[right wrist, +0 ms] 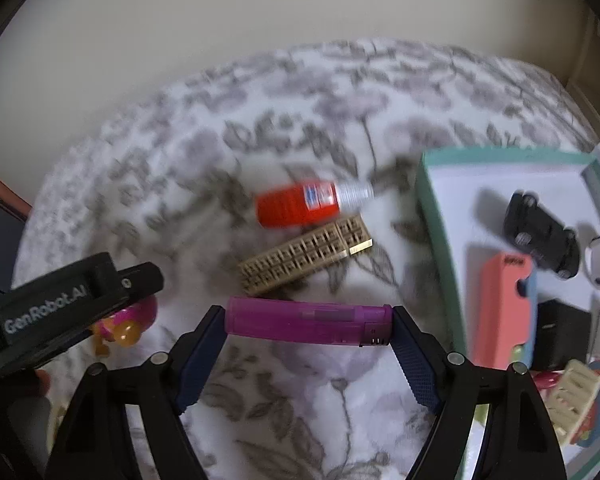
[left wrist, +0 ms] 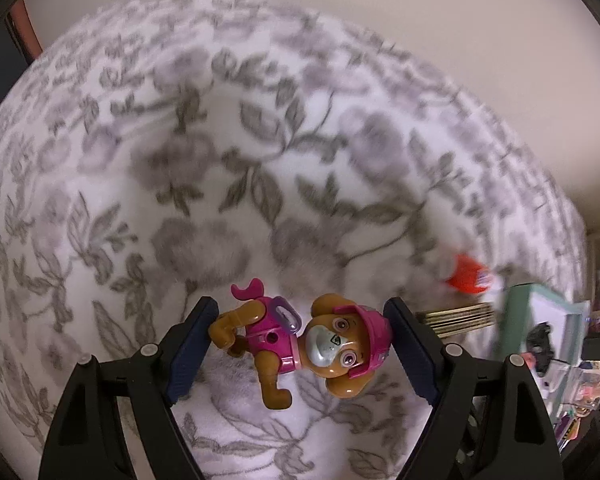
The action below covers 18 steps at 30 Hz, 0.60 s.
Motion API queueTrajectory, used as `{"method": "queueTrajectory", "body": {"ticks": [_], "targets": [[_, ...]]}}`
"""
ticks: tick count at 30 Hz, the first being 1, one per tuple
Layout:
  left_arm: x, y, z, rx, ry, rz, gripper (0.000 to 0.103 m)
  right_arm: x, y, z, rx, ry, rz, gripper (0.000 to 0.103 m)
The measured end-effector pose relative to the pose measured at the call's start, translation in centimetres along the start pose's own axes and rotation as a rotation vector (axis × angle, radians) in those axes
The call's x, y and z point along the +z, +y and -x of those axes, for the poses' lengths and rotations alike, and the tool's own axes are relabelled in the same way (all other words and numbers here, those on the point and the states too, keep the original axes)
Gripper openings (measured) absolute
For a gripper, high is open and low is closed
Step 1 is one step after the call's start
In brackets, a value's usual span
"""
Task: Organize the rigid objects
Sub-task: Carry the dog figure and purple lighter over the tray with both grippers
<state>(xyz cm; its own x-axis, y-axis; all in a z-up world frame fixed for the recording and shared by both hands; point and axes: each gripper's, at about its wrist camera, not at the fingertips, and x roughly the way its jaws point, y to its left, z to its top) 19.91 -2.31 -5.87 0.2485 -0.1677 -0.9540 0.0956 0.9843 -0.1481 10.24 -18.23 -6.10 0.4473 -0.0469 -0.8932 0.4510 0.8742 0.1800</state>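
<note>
My left gripper [left wrist: 300, 330] is shut on a brown puppy toy figure [left wrist: 300, 338] in a pink outfit, held sideways above the floral blanket [left wrist: 220, 140]. My right gripper [right wrist: 308, 324] is shut on a purple lighter [right wrist: 304, 320], gripped by its two ends, above the blanket. The left gripper's body [right wrist: 60, 304] shows at the left of the right wrist view, with the toy [right wrist: 126, 322] under it. A red bottle [right wrist: 300, 204] and a gold comb-like clip [right wrist: 304, 258] lie on the blanket ahead of the lighter.
A teal-rimmed white box [right wrist: 436, 216] stands at the right. It holds a black toy car [right wrist: 542, 230], a coral phone case [right wrist: 500, 308], a black block [right wrist: 560, 332] and other small items. The box [left wrist: 516, 316] and the red bottle [left wrist: 466, 274] also show in the left wrist view.
</note>
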Motion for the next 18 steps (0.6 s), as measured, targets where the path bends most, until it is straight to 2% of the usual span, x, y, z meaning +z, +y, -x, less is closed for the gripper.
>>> {"method": "queueTrajectory", "body": {"ticks": [5, 11, 14, 18], "targets": [[-0.2, -2.1, 4.6, -0.047, -0.104, -0.03, 0.085, 1.7, -1.7, 5.1, 0.041, -0.1, -0.042, 0.083], [-0.6, -4.6, 8.3, -0.123, -0.172, -0.076, 0.085, 3.2, -5.3, 10.0, -0.003, -0.198, -0.074, 0.083], [-1.1, -6.0, 9.3, -0.164, -0.194, -0.106, 0.085, 3.7, -7.4, 12.0, -0.024, -0.227, -0.089, 0.083], [-2.2, -9.3, 9.8, -0.232, -0.179, -0.16, 0.085, 3.6, -10.8, 14.0, -0.068, -0.263, -0.125, 0.083]]}}
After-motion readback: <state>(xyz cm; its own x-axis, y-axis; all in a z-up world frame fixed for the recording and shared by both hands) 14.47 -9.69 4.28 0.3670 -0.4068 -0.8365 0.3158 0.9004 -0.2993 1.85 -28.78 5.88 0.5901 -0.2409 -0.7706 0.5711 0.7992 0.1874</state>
